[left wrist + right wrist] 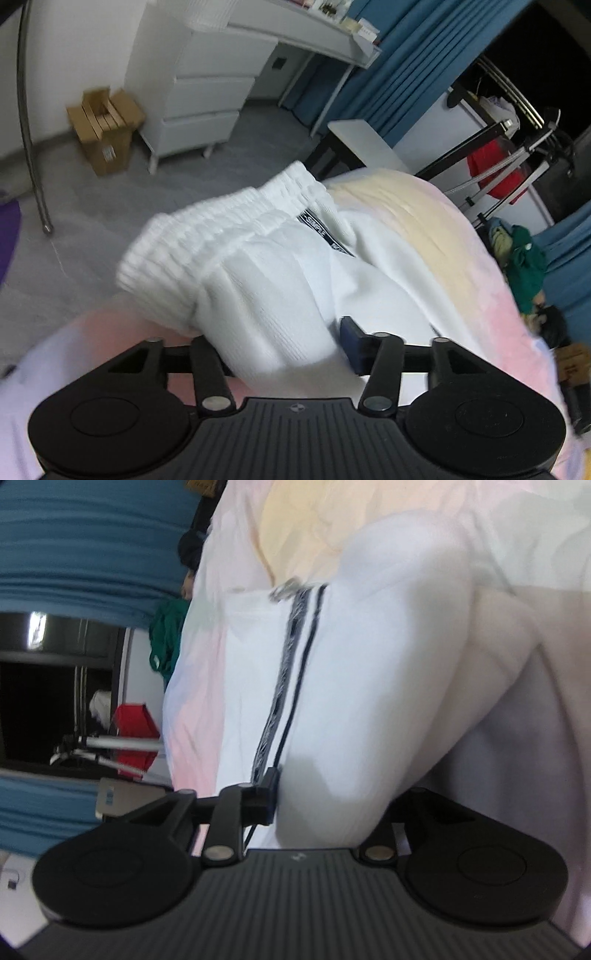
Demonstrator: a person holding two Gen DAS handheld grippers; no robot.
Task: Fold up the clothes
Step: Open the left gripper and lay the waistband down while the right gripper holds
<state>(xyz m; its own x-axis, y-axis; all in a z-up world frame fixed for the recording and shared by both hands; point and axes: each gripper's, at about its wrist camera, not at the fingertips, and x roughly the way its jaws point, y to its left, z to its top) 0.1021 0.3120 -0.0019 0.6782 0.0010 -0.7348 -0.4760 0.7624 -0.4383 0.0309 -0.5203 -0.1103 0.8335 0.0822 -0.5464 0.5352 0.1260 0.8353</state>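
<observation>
White trousers with a ribbed elastic waistband and a black lettered tape lie bunched on a pastel pink and yellow bedsheet. My left gripper stands open over them. A thick fold of the white cloth fills the gap between its jaws; one blue pad shows and the other finger is hidden under the cloth. In the right wrist view the same trousers show a black side stripe. My right gripper is open around a rounded fold, with one pad beside the stripe and the other hidden.
Off the bed stand a white chest of drawers, a cardboard box and a small white table on grey floor. Blue curtains, a rack with a red cloth and a green garment lie beyond the bed's edge.
</observation>
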